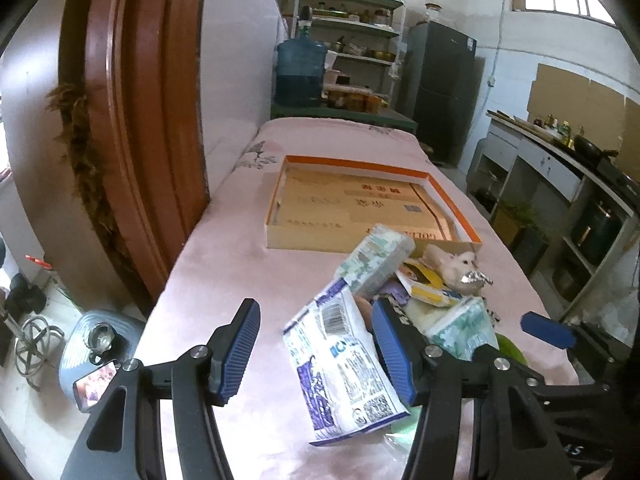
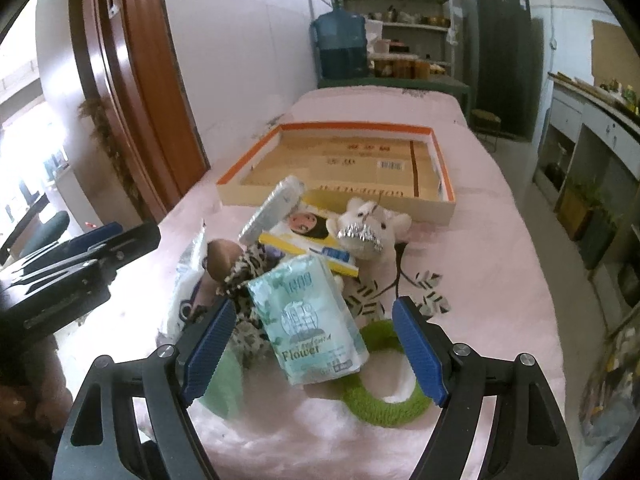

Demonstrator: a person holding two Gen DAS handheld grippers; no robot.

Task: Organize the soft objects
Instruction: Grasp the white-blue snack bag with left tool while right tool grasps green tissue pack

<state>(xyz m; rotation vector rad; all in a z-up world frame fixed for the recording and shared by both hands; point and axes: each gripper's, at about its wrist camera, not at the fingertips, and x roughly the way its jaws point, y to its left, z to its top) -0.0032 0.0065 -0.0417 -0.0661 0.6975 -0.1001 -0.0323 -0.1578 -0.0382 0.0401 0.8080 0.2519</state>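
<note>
A heap of soft things lies on the pink table [image 1: 224, 272] in front of a shallow orange-rimmed box [image 1: 434, 180] [image 2: 440, 156], whose cardboard floor is bare. My left gripper [image 1: 316, 354] is open, and a blue-and-white plastic pack [image 1: 344, 368] lies between its fingers without being gripped. My right gripper [image 2: 314, 352] is open around a teal tissue pack [image 2: 308, 320] [image 1: 464, 328]. The heap also holds a second teal pack [image 1: 376, 260] [image 2: 272, 208], a yellow pack [image 2: 308, 232], a white plush toy [image 2: 372, 224] [image 1: 456, 264], leopard-print cloth [image 2: 248, 268] and a green knitted ring [image 2: 384, 400].
A brown door [image 1: 132, 120] stands close on the table's left. Past the far end are a blue water jug [image 1: 300, 72], shelves [image 1: 352, 24] and a dark fridge [image 1: 444, 80]. A kitchen counter [image 1: 560, 168] runs along the right. The table drops off on both sides.
</note>
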